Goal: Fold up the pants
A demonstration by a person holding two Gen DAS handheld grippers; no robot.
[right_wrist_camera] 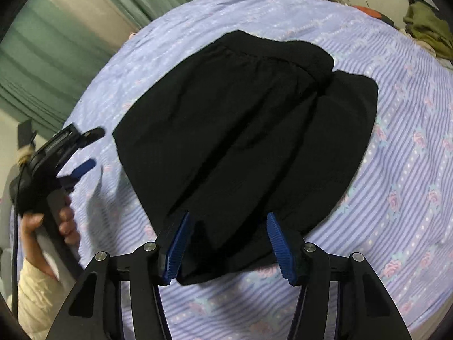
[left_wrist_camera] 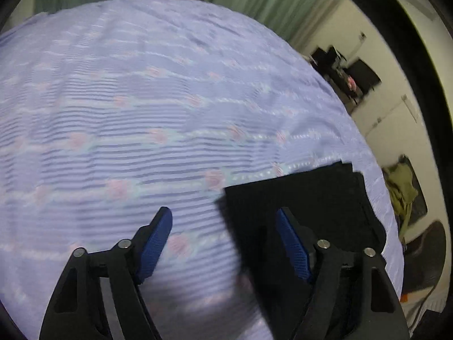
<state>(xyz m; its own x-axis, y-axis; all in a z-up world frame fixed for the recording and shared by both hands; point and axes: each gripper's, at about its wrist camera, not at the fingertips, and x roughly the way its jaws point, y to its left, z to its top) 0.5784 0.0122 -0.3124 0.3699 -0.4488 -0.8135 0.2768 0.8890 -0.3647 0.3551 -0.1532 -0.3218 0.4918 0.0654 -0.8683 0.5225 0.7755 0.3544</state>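
Note:
The black pants (right_wrist_camera: 243,141) lie folded on the lilac flowered bedspread (right_wrist_camera: 402,153), waistband at the far end. My right gripper (right_wrist_camera: 228,223) is open, its blue pads either side of the near edge of the pants, just above them. My left gripper (left_wrist_camera: 223,221) is open and empty over the bedspread (left_wrist_camera: 141,113); a corner of the pants (left_wrist_camera: 311,195) lies under its right finger. The left gripper also shows in the right wrist view (right_wrist_camera: 87,150), open, left of the pants, held by a hand.
Green curtains (right_wrist_camera: 70,42) hang beyond the bed. An olive garment (right_wrist_camera: 427,28) lies off the bed's far right side. Dark furniture (left_wrist_camera: 345,76) stands by the white wall.

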